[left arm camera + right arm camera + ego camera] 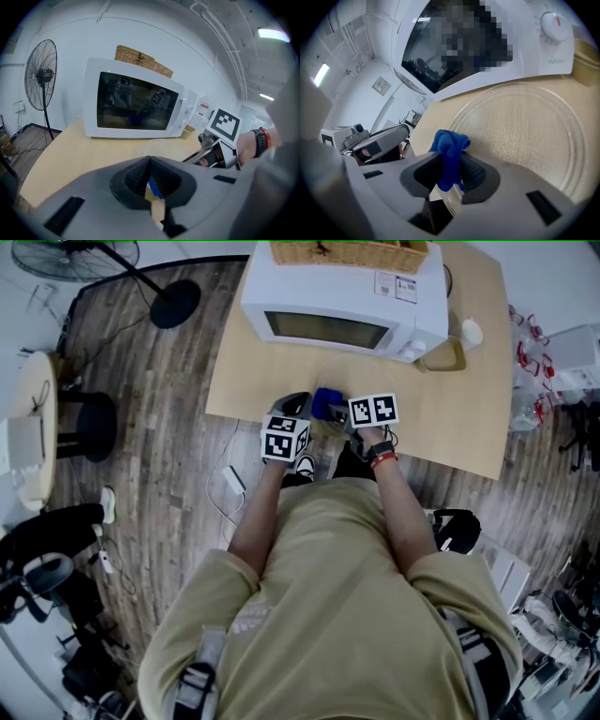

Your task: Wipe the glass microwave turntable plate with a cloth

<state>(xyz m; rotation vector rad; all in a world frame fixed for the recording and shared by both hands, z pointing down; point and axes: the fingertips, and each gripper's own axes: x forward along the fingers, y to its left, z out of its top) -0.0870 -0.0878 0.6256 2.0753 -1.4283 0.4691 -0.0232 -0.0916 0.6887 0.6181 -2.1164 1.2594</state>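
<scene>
Two grippers at the table's (pixel 450 418) near edge. Left gripper (pixel 150 164): jaws pressed together, apparently on glass plate's (pixel 520 136) near rim. Right gripper (pixel 450 176): pinches blue cloth (pixel 449 143); plate lies just ahead, rightward.

Microwave (pixel 342 301), glass plate (pixel 520 126) on wooden table (pixel 450 427)
</scene>
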